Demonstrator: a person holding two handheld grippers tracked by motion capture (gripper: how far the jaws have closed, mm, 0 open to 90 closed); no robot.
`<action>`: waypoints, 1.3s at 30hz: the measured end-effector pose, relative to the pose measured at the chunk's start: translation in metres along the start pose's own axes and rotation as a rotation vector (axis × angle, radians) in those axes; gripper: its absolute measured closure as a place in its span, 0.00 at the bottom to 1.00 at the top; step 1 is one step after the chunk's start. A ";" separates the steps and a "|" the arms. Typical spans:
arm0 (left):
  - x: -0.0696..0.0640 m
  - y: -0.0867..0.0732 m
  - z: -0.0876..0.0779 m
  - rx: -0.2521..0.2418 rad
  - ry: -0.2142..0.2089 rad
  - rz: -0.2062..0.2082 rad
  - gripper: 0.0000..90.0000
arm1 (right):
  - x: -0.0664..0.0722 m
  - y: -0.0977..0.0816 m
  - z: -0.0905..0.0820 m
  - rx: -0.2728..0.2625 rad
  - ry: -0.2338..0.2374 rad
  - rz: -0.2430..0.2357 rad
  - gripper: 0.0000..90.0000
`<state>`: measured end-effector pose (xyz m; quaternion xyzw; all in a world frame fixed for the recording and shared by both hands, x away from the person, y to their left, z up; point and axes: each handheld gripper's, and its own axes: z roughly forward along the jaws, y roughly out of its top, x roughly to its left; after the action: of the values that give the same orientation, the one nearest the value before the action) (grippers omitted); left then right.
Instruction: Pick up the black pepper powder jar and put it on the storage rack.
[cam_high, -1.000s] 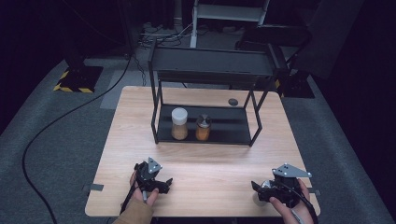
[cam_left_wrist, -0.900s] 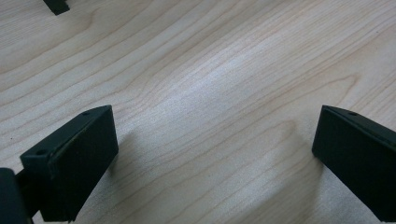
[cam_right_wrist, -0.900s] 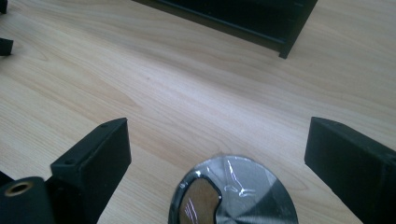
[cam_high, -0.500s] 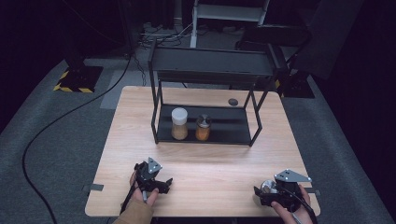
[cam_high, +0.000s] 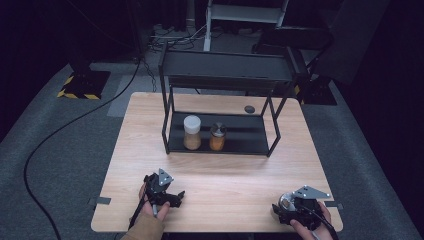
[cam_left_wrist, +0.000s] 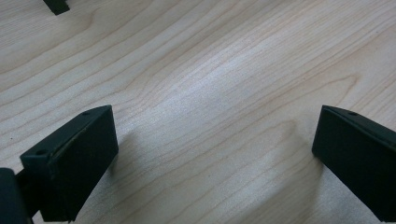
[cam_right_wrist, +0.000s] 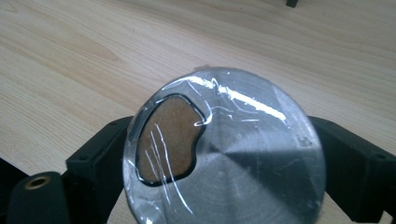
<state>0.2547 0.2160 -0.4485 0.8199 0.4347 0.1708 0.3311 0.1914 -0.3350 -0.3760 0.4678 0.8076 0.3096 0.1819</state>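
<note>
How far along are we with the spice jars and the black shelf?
Done: two jars, a white-lidded one and a metal-lidded one, stand on the shelf bottom tier. In hand: the right gripper has just been closing around a third metal-lidded jar at the table's near edge. Left: probably lifting it onto the shelf. The left gripper is open, idle.

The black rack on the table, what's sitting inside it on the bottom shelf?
Two jars stand side by side on the rack's lower shelf: a white-lidded jar and a shorter metal-lidded jar, both with brownish contents. The top shelf's surface isn't visible.
</note>
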 end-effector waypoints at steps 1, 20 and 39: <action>0.000 0.000 0.000 0.001 0.000 -0.001 0.00 | 0.000 0.000 0.001 0.004 0.000 0.000 0.16; 0.000 0.000 0.000 0.000 -0.001 -0.001 0.00 | 0.002 0.007 0.007 0.049 0.007 -0.076 0.34; 0.000 -0.001 0.000 0.000 -0.002 0.000 0.00 | -0.002 0.042 -0.001 0.026 0.021 -0.136 0.34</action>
<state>0.2543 0.2167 -0.4485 0.8201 0.4344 0.1699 0.3315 0.2185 -0.3214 -0.3470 0.4109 0.8434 0.2906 0.1880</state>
